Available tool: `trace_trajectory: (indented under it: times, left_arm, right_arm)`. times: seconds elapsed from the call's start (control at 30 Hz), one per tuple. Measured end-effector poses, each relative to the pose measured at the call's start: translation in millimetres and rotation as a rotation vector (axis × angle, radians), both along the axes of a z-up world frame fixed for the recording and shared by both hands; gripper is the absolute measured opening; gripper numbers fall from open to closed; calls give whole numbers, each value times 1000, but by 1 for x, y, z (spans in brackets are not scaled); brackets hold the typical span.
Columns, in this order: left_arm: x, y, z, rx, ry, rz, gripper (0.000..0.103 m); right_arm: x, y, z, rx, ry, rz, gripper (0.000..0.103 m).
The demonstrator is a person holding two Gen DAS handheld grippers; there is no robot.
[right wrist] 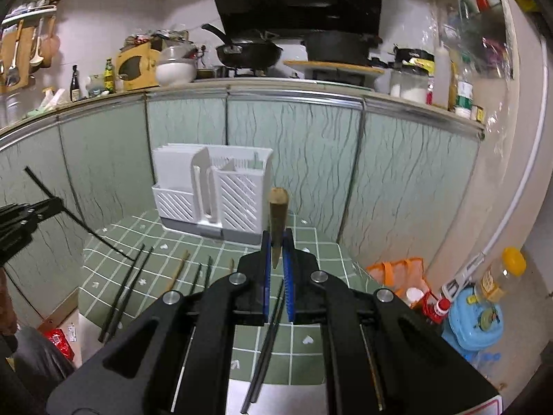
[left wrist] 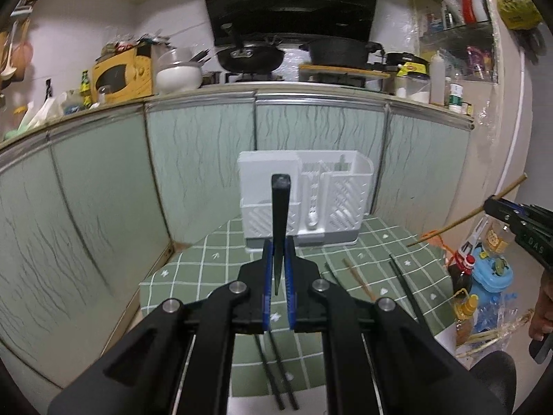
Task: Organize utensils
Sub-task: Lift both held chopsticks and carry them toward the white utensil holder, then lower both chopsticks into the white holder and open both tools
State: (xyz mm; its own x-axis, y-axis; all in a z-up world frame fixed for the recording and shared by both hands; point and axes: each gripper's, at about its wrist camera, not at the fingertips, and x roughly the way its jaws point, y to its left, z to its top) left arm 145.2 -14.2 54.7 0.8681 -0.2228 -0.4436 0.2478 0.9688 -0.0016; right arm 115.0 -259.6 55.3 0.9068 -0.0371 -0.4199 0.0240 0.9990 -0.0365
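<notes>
1. The left gripper (left wrist: 279, 269) has its fingers clamped on 1 black chopstick (left wrist: 280, 214), held above the green table (left wrist: 193, 276); the right gripper (right wrist: 277, 263) is clamped on 1 wooden chopstick (right wrist: 277, 221).
2. Each stick is pinched at a single narrow spot, so it could pivot or slip out on the way to the white utensil holder (right wrist: 238, 193) at the table's far edge.
3. A tilted stick could catch the holder's rim or divider and miss its compartment.
4. More chopsticks (right wrist: 124, 294) lie loose on the table; a low pass might scatter them.
5. The holder's interior is hard to make out, and the gripper bodies hide the near table.
</notes>
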Motion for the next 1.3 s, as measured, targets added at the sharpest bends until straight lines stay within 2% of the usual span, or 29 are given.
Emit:
trace_trajectory:
  times: [0.53,0.7,0.83,1.07,1.3]
  left_arm:
    - [19,-64,51,39,-84,-63,6]
    - [34,-75,62,24,-79,-87,6]
    - [59,-77,78,-32,-61,-112,6]
    - [109,-80,104,-86,-36,-131,6]
    - [148,-94,116,-97,-27,-148,6]
  right_arm:
    - [20,5,39,21,-32,65,6]
    - [35,-3,53,35,-42,73,6]
    - [57,-13,70,57,-41,91,6]
    - [105,-22,94,70,-29,117,6]
    - [148,-17,90,71,2,143,6]
